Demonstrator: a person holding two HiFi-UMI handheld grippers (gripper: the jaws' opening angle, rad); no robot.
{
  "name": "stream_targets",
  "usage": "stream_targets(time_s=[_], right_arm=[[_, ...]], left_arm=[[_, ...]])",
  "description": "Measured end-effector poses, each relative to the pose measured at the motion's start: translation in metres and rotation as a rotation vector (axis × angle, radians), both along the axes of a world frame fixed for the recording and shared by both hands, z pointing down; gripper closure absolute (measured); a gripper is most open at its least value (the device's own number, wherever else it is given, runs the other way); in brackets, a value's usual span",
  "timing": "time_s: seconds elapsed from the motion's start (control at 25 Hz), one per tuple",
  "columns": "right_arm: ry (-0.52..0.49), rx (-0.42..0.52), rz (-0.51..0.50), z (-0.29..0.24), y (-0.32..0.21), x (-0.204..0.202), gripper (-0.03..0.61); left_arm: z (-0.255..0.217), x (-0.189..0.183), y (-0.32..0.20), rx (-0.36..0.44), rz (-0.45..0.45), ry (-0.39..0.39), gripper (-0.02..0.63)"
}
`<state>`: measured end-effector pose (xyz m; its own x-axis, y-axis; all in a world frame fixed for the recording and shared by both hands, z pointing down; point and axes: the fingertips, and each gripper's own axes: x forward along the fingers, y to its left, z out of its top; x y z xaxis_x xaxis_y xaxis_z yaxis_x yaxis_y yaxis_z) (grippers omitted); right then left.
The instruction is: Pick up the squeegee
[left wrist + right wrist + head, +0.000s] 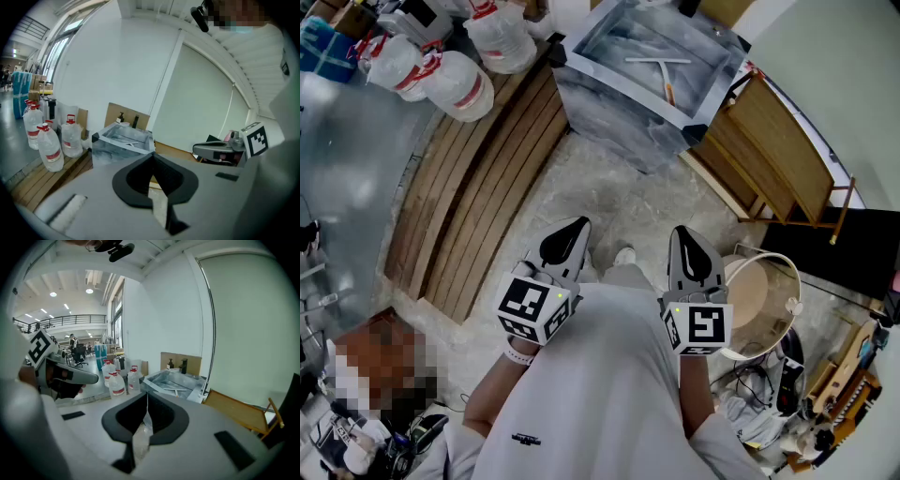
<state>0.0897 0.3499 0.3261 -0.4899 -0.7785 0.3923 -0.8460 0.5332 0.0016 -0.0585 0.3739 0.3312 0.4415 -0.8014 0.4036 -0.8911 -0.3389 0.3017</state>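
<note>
**Head view, looking steeply down, with both gripper views.** A wooden slatted platform point(478, 187) runs along the left of the pale stone floor. At its far end stands an open grey marbled tub point(614, 117). A wooden frame point(778, 141) leans just right of the tub. A pale round bucket point(764, 295) with a wire handle sits lower right, near the right hand.

Clear water jugs point(455, 84) with red caps cluster on the platform's far end. Their red labels are too small to read. The only other markings are the black-and-white square patterns on each gripper's cube.

The person holds both arms forward at waist height. The left gripper point(577, 225) and right gripper point(682, 232) are side by side, apart, tilted gently downward toward the tub. Each has its jaws closed tip to tip with nothing between them.

The squeegee point(661, 64), white and T-shaped with an orange handle, lies flat inside the tub. It is well ahead of both grippers, with open floor between.
</note>
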Motion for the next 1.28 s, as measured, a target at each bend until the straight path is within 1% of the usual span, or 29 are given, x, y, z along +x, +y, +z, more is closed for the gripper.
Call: stream_targets(time_s=[0.24,0.4,0.68,0.76,0.84,0.96,1.16,1.28], right_arm=[[-0.044,0.008,0.014,-0.019,0.009,0.036,0.569],[-0.100,0.018,0.020,-0.027,0.011,0.061,0.569],[-0.118,0.026,0.049,-0.021,0.016,0.110,0.569],[-0.127,0.039,0.069,-0.021,0.014,0.129,0.569],[-0.131,0.043,0.115,-0.017,0.013,0.153,0.569],[-0.148,0.035,0.167,-0.012,0.008,0.179,0.569],[-0.167,0.038,0.169,-0.017,0.003,0.196,0.569],[-0.163,0.028,0.162,-0.013,-0.016,0.198,0.569]], left_arm=[[-0.021,0.046,0.018,0.011,0.016,-0.017,0.609],[-0.025,0.069,0.022,0.012,0.023,-0.031,0.609],[-0.026,0.107,0.019,0.017,0.042,-0.062,0.609],[-0.023,0.123,0.015,0.021,0.054,-0.072,0.609],[-0.017,0.137,0.011,0.017,0.066,-0.078,0.609],[-0.017,0.146,0.003,0.014,0.050,-0.081,0.609],[-0.022,0.165,-0.005,0.005,0.056,-0.087,0.609],[-0.019,0.174,-0.024,0.003,0.071,-0.085,0.609]])
